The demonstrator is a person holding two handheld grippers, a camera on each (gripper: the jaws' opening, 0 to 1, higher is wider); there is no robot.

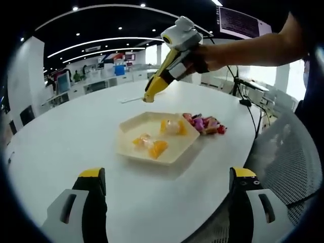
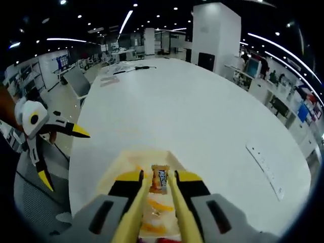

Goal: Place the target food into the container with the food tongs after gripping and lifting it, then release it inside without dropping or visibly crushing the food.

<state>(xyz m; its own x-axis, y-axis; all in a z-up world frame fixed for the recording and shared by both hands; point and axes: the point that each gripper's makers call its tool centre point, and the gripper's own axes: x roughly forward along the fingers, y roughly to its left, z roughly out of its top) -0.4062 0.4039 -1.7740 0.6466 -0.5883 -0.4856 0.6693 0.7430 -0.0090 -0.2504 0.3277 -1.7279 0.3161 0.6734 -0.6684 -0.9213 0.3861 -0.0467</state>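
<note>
Yellow tongs (image 2: 158,212) run up between the jaws of the right gripper (image 2: 159,178), which is squeezed in on their arms, and that squeeze is what keeps the tong tips pinched on a small wrapped snack (image 2: 160,180); the snack hangs just above the cream tray (image 1: 174,152), so the carry looks close to its end; in the left gripper view the right gripper (image 1: 148,96) slants down over the tray's far edge, a steep angle that probably lets the tips reach in without the body bumping the rim; orange-wrapped pieces (image 1: 150,146) already lie inside the tray, and a heap of pink and red sweets (image 1: 205,124) sits touching its right side on the white table (image 1: 66,136); the left gripper (image 1: 167,190) waits on the near side of the tray, jaws spread wide and carrying nothing, seemingly kept back to leave room; a gentle easing of the grip low over the tray seems the safe release.
</note>
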